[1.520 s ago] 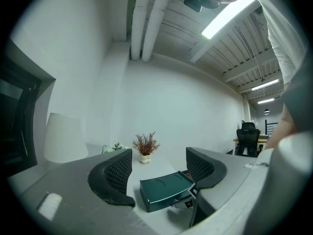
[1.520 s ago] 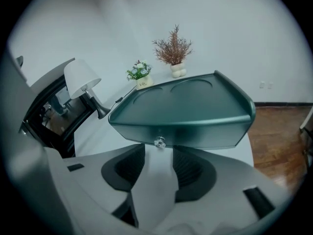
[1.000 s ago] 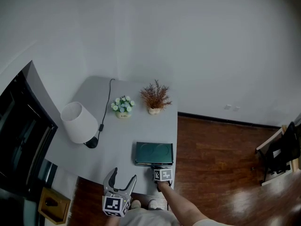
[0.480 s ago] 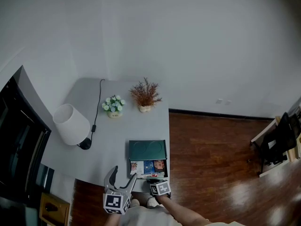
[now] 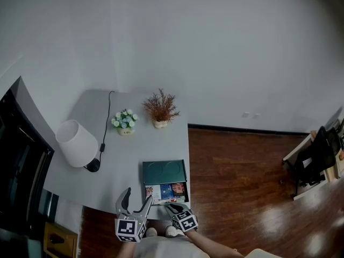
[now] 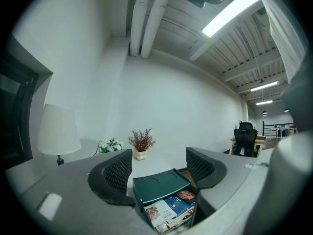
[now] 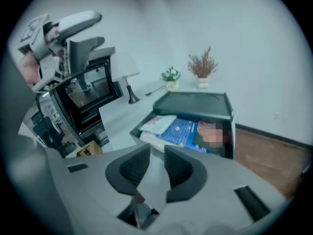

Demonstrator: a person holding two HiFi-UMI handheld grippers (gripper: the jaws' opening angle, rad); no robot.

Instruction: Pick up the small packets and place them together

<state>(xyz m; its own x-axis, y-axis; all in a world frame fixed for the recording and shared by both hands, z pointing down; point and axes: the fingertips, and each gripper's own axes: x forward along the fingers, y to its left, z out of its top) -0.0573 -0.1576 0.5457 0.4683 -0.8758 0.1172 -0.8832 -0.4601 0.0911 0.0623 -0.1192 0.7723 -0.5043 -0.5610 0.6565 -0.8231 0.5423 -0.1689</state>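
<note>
Sliding out of the green box (image 5: 164, 171) over the last second, a drawer now stands open at the near edge of the white desk (image 5: 126, 160). It was shut a second ago. In the head view the right gripper (image 5: 173, 208) has drawn back from the box front toward the bottom of the frame, and its jaws have just been opening. They now stand a narrow gap apart with nothing pinched between them, so the claw is released. The left gripper (image 5: 136, 197) waits wide open and empty just left of the drawer, low in the frame.

My reading is that the opening step is done and the picking can begin. The small packets (image 5: 167, 190) lie flat and uncovered in the drawer, a white one (image 7: 159, 123), a blue one (image 7: 180, 130) and a darker one beside them.

Much stays unclear:
- The packets overlap, so their number cannot be counted, and lower ones show only as edges (image 6: 172, 223).
- A blur patch covers part of the darker packet in the right gripper view.
- The drawer's front lip sits behind the right jaws there.
- Dim light hides the print on the packets.
</note>
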